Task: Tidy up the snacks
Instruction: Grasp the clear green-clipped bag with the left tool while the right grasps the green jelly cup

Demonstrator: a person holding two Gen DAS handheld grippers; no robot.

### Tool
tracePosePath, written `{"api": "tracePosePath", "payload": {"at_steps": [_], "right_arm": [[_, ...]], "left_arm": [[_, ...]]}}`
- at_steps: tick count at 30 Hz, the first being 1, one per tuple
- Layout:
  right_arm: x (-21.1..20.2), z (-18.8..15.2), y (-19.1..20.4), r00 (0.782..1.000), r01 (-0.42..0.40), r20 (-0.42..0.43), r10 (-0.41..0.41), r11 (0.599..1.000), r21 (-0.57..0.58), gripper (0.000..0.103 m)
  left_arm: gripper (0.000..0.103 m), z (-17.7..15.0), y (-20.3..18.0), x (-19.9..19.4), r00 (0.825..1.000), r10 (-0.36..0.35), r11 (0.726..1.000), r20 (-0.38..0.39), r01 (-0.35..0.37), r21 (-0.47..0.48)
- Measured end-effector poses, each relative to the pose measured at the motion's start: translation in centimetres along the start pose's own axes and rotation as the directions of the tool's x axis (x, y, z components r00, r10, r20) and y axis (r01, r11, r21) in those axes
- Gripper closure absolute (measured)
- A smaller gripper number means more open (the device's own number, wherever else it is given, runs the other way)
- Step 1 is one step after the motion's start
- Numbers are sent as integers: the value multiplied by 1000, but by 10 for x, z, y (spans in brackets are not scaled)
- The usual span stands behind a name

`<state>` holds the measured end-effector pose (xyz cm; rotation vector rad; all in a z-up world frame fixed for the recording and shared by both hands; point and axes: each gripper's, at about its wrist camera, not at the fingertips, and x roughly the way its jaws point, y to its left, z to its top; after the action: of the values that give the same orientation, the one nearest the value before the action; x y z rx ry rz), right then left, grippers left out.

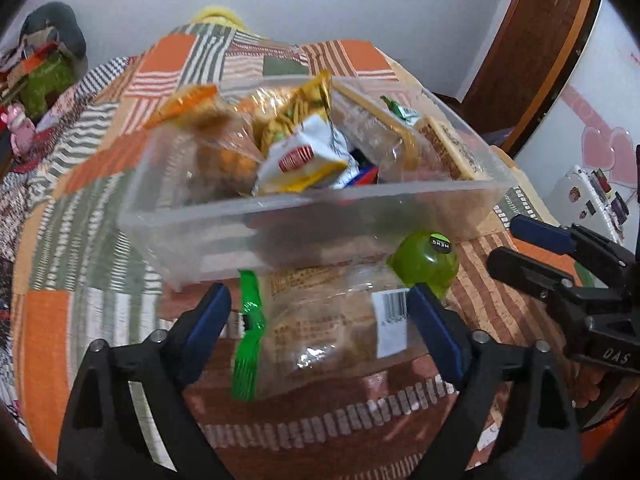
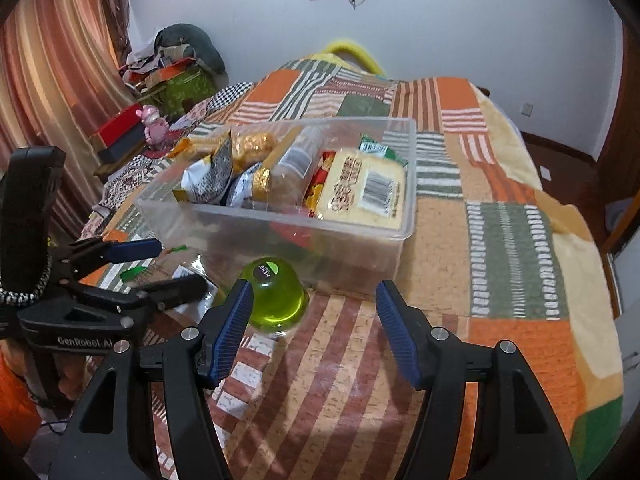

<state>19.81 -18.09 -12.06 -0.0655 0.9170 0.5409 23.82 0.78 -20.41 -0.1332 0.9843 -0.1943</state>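
A clear plastic bin [image 1: 312,204] [image 2: 406,152] packed with several snack packets stands on the patchwork bedspread [image 2: 512,248]. In front of it lies a clear-wrapped snack packet [image 1: 320,332] [image 2: 186,269] with a green end and a barcode label. My left gripper [image 1: 320,304] [image 2: 178,264] stands open and wide astride this packet, and its pads do not press on it. A green jelly cup [image 1: 424,260] [image 2: 276,296] sits upright beside the packet, against the bin's near wall. My right gripper [image 2: 312,300] [image 1: 506,244] is open and holds nothing. The cup is just ahead of its left finger.
A pink figure [image 2: 154,126] and a red box [image 2: 120,124] sit on a low stand left of the bed, with a cluttered pile behind them. The bedspread drops off at the right edge. A wooden door [image 1: 536,40] lies beyond the bed.
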Motion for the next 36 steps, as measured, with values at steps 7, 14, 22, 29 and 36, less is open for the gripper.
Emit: {"api": "tracePosePath", "payload": {"at_steps": [7,14,22,29,36], "right_arm": [[15,2,7,998,-47,-29,47,999,2,43],[25,4,19,996,-62,-61,60,998,-22,43],[48,2,32,992,-48,-118,39,996,-73,59],[36,-2,36,996,-35,-87,27,995,-93,60],[18,-1,39,999,-35,-39,31,995,-91,60]], "left_arm": [[9,-9,7,15,997,-66,997,-35,65,-37],[27,-16,13,5,997,-72,997,-2,72,-27],[35,-21,20,-12,999,-30,999,32,31,-9],[38,-23,19,-28,998,-21,1000,61,22,-12],[47,-13,21,-51,994,-13,1000,106,14,-3]]}}
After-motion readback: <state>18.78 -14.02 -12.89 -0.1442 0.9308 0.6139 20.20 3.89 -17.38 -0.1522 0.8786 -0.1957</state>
